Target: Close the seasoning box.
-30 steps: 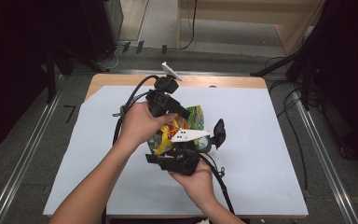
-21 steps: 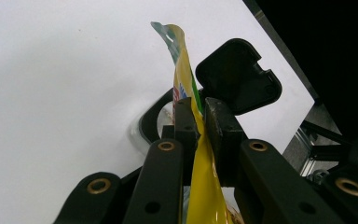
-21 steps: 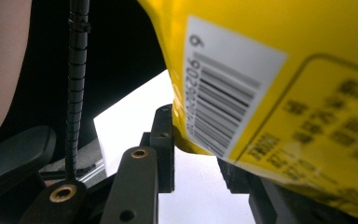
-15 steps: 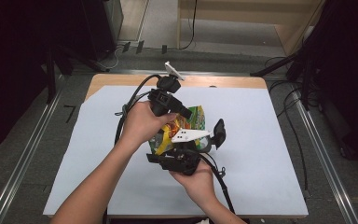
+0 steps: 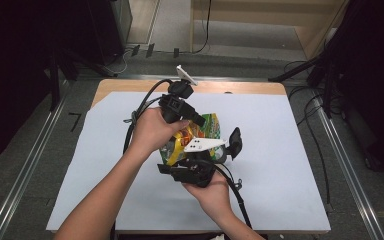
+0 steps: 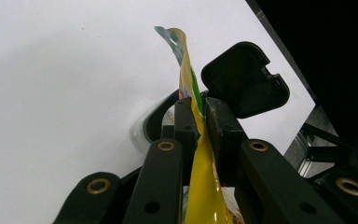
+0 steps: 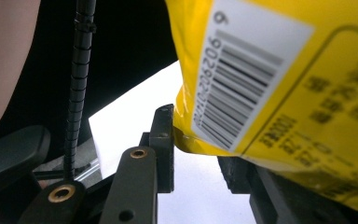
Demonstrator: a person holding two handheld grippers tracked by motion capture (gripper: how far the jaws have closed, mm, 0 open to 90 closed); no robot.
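Observation:
A yellow and green snack bag (image 5: 211, 124) hangs above the white-covered table between my two grippers. My left gripper (image 5: 196, 122) reaches in from the upper left, and in the left gripper view its jaws (image 6: 198, 107) are shut on the bag's thin sealed edge (image 6: 186, 70). My right gripper (image 5: 187, 159) comes up from below in the person's right hand. In the right gripper view the barcode corner of the bag (image 7: 284, 93) sits between the jaws of that gripper (image 7: 196, 144); the left pad (image 7: 164, 135) presses against it, and the bag partly hides the right pad.
A white sheet (image 5: 290, 150) covers the wooden table (image 5: 240, 87). Metal rails (image 5: 352, 170) run along both sides, and cables (image 5: 307, 107) lie on the floor at the right. A black rounded part of the right gripper (image 6: 244, 79) sticks out beside the bag.

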